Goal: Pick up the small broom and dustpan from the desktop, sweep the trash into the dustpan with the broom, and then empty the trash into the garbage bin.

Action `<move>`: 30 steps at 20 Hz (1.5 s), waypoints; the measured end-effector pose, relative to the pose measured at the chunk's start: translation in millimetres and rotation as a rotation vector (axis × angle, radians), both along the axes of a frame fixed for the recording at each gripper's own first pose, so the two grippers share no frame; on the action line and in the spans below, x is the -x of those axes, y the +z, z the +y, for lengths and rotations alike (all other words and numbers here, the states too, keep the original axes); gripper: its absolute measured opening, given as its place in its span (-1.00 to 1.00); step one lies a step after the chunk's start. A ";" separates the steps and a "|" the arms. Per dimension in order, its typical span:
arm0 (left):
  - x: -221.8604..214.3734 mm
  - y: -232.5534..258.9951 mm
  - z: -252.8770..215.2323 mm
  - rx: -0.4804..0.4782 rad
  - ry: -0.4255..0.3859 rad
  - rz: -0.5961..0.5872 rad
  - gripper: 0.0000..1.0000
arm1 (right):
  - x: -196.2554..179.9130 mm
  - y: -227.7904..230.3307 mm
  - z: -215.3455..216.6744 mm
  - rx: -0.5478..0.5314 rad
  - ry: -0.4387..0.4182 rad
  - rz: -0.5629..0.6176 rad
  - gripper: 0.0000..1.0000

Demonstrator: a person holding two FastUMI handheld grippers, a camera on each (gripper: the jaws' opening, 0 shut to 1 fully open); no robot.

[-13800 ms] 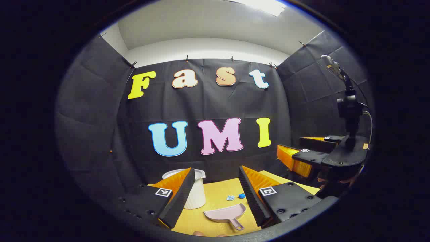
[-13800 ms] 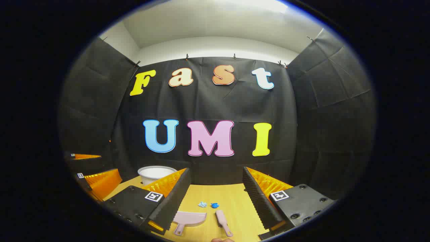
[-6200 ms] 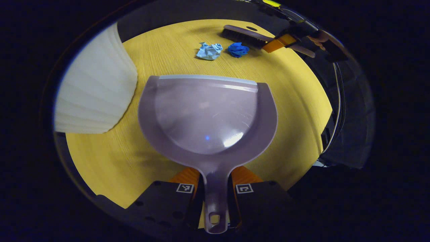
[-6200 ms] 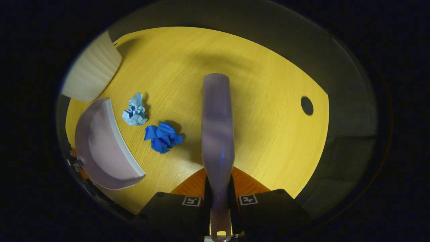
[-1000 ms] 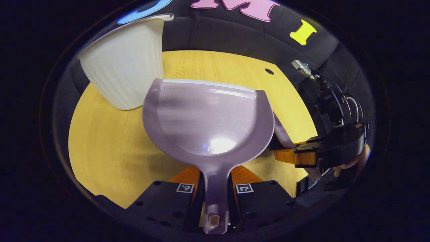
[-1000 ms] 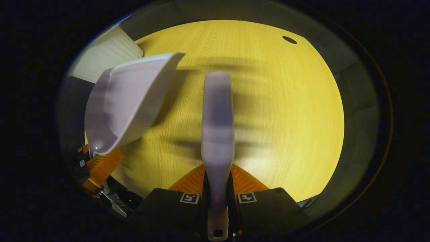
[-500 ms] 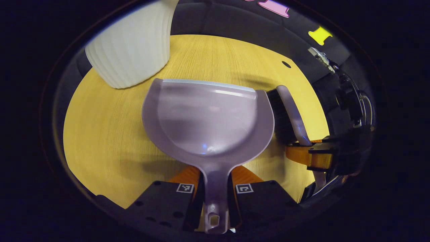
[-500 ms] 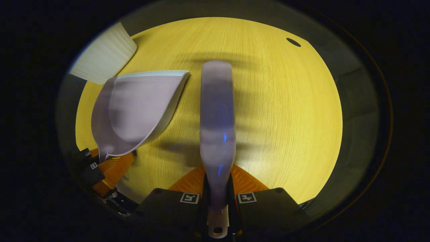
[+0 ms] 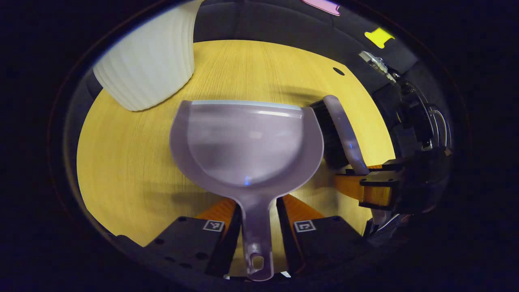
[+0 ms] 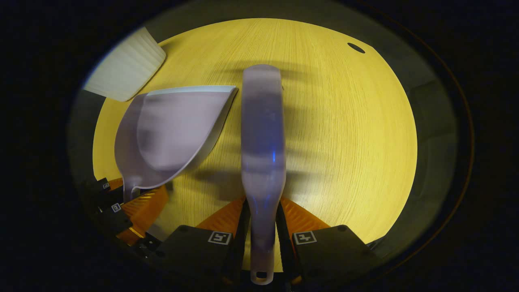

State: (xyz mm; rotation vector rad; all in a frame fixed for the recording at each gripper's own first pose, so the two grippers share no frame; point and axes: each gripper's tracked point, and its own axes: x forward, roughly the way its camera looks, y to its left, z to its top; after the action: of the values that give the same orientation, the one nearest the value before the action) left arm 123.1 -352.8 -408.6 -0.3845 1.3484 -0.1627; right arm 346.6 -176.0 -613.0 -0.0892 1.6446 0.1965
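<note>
**Dustpan and broom side by side on the tabletop, both grips slackening**

The dustpan (image 9: 245,142) is looking pale lilac and glossy, its scoop bare inside, lying low over the yellow wood-grain tabletop (image 9: 125,158) with its straight lip pointing toward the white ribbed garbage bin (image 9: 148,71). The broom (image 10: 262,150) is the same lilac, its dark bristles facing down, and it is sitting just beside the dustpan's right edge.

The left gripper (image 9: 258,235) is standing with its jaws parted wider than the dustpan handle, a strip of tabletop showing on either side. The right gripper (image 10: 262,243) is flanking the broom handle closely; narrow gaps are showing beside it, and I cannot tell whether its fingers are pressing.

Against half a second ago, both pairs of fingers are sitting wider apart around their handles. The broom is lying closer alongside the dustpan, and the blue paper scraps seen earlier are gone from the tabletop.
</note>
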 end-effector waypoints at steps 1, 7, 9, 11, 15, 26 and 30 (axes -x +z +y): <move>-0.8 -0.4 -0.6 -0.006 -0.003 -0.008 0.15 | -2.8 2.5 -0.4 -0.001 -0.002 -0.010 -0.27; -8.1 17.6 8.5 -0.055 0.008 -0.160 0.60 | -13.9 39.3 -2.8 -0.024 -0.072 -0.147 1.00; -16.8 23.7 21.2 -0.123 0.009 -0.223 0.60 | -18.5 56.1 -3.0 -0.058 -0.124 -0.172 0.92; -22.3 38.9 25.2 -0.135 0.017 -0.281 0.60 | -28.5 75.9 -2.0 -0.086 -0.164 -0.222 0.99; -46.8 93.4 39.9 -0.143 0.082 -0.501 0.60 | -62.1 131.9 -7.4 -0.117 -0.226 -0.462 0.99; -45.9 173.9 91.8 -0.271 0.147 -0.862 0.58 | -108.1 185.0 -9.9 -0.128 -0.168 -1.351 0.95; -40.1 190.6 101.6 -0.273 0.175 -0.918 0.59 | -105.2 201.5 -9.7 -0.150 -0.152 -1.367 0.96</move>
State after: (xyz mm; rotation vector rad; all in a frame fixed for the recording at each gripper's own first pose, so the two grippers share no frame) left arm 163.2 -251.2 -218.0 -0.1517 0.4172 0.0027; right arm 451.7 -185.7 -411.5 0.0250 0.2690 0.0913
